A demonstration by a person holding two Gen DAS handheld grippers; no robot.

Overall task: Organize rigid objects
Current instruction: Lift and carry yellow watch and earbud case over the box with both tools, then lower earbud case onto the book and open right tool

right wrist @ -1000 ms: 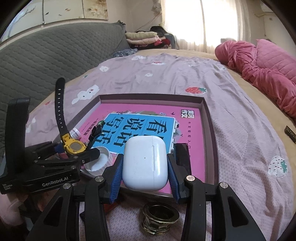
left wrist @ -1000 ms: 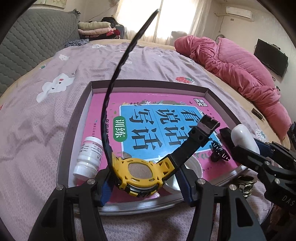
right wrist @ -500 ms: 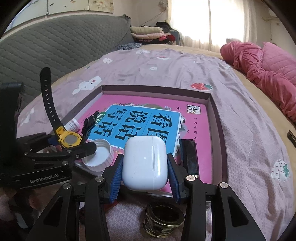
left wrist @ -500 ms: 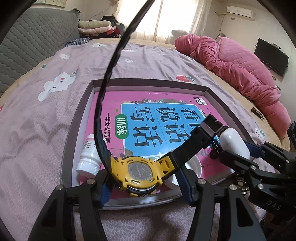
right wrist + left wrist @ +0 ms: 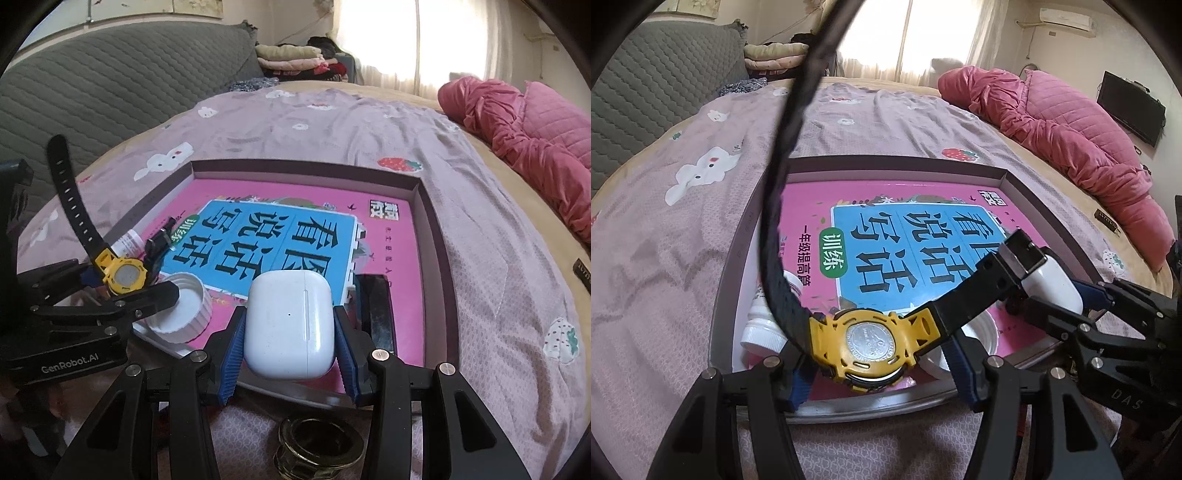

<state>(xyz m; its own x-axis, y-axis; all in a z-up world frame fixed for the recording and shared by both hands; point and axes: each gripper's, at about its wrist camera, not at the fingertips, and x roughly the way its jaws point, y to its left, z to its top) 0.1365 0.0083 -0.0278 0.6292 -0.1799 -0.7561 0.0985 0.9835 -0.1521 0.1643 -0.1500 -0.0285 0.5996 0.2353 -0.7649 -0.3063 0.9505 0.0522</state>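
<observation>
The left gripper [image 5: 875, 354] pinches the yellow watch [image 5: 866, 345] above the tray's [image 5: 871, 408] near rim; the right gripper [image 5: 290, 332] clamps the white earbud case [image 5: 290, 325] over that same rim; a white cap [image 5: 184, 314], small bottle [image 5: 764, 317] and book [image 5: 295, 236] lie inside; the book's far half lies bare.

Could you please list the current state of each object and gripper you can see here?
left gripper: shut on the watch.
watch: held, case back facing the camera, straps unbuckled.
right gripper: shut on the earbud case.
earbud case: held, lid closed.
pill bottle: lying on its side in the tray.
white cap: open side up.
tray: holding a pink book.
</observation>
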